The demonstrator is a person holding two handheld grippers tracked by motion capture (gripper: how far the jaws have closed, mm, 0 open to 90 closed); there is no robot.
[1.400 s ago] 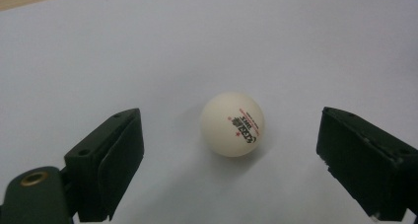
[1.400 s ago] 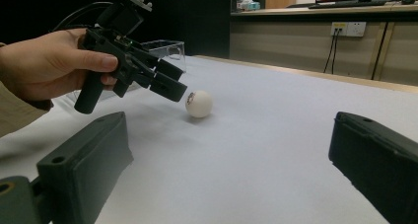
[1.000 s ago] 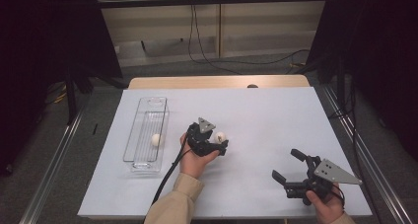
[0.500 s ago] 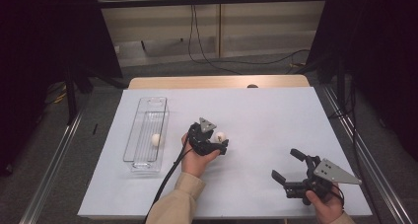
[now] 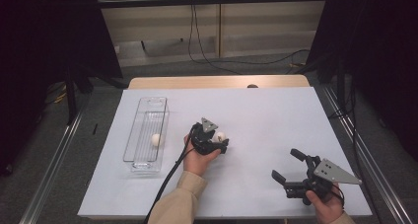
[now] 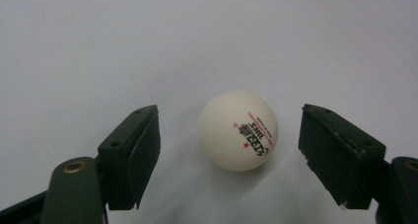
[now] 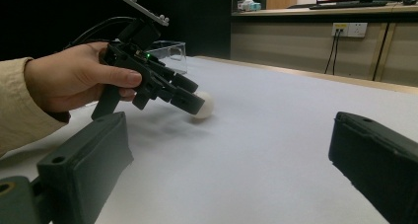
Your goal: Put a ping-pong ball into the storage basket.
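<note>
Right now, step in hand: I am closing in on the loose ball with the left hand-held gripper; I judge this the grasp stage of moving it to the clear bin.
Ball position: it lies on the white counter, between the two black jaws in the left gripper view, a little nearer the left one, with its red print facing the camera.
Left hand-held gripper state: half spread and just been closing, the ball between the jaws but neither pad touching it, a gap visible on each side.
Right hand-held gripper: jaws wide, nothing between them, parked low near the right front corner of the counter, well apart from the ball.
Bin contents: one white ball already sits inside, left of my working hand.
Next move calls for: finishing the squeeze evenly so the round ball does not squirt forward, then lifting clear of the counter.
Risk as I judge it: the left pad may arrive first and nudge the ball sideways.
</note>
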